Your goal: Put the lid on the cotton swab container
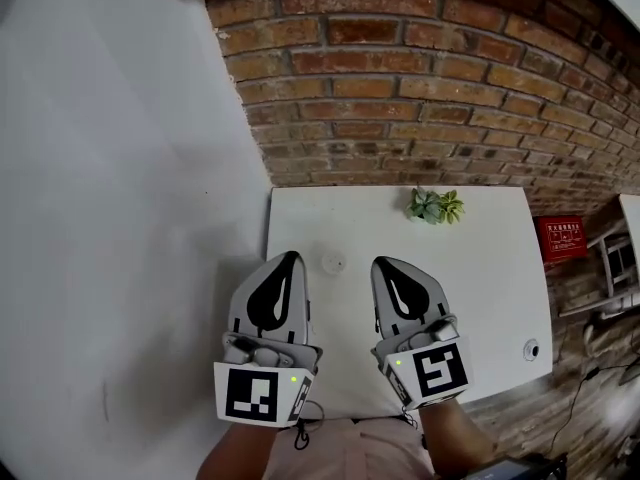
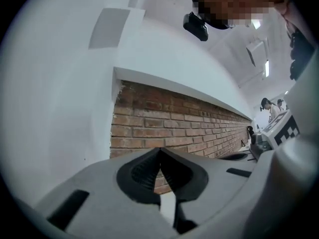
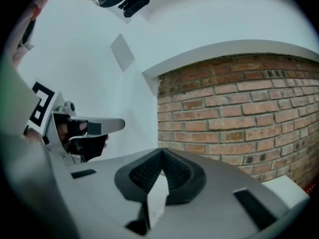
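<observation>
A small round white cotton swab container (image 1: pixel 333 262) sits on the white table (image 1: pixel 480 288). It is seen from above and is too small for me to tell the lid from the body. My left gripper (image 1: pixel 291 257) and right gripper (image 1: pixel 381 263) are held side by side over the table's near half, with the container showing between their tips. Both point at the brick wall. In the left gripper view the left gripper (image 2: pixel 159 150) has its jaws shut with nothing between them. The right gripper (image 3: pixel 162 151) is the same in its own view. Neither gripper view shows the container.
A small green plant (image 1: pixel 435 205) stands at the table's far edge by the brick wall (image 1: pixel 420 78). A small round thing (image 1: pixel 531 349) lies near the table's right front corner. A white wall (image 1: pixel 110 218) runs along the left, and a red box (image 1: pixel 560 236) is off to the right.
</observation>
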{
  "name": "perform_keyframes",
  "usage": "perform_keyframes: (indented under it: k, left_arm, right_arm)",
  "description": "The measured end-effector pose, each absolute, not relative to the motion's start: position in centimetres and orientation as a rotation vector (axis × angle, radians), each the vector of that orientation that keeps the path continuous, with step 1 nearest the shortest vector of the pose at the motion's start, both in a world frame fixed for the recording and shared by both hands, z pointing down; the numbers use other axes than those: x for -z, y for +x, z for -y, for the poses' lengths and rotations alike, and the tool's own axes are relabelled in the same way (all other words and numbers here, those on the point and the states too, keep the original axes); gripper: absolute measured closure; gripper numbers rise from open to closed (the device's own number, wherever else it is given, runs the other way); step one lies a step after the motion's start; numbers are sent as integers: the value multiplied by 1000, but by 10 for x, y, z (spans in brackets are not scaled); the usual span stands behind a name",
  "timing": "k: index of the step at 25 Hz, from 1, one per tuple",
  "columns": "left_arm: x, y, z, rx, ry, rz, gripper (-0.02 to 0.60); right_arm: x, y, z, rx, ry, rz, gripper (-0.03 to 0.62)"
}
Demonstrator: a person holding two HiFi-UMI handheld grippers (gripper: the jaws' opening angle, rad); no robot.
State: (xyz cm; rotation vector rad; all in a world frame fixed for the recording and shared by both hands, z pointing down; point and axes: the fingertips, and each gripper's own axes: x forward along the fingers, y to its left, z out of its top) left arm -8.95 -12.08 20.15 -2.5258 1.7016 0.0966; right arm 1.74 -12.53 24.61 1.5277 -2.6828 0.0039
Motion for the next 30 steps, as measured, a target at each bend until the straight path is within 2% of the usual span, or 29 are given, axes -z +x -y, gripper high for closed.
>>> perform_keyframes:
  k: [30]
  left_arm:
    - [-199,-75,106,-115,-2547,-1657,581]
  right_arm:
    - [-237,28,106,67,1568,2650,589]
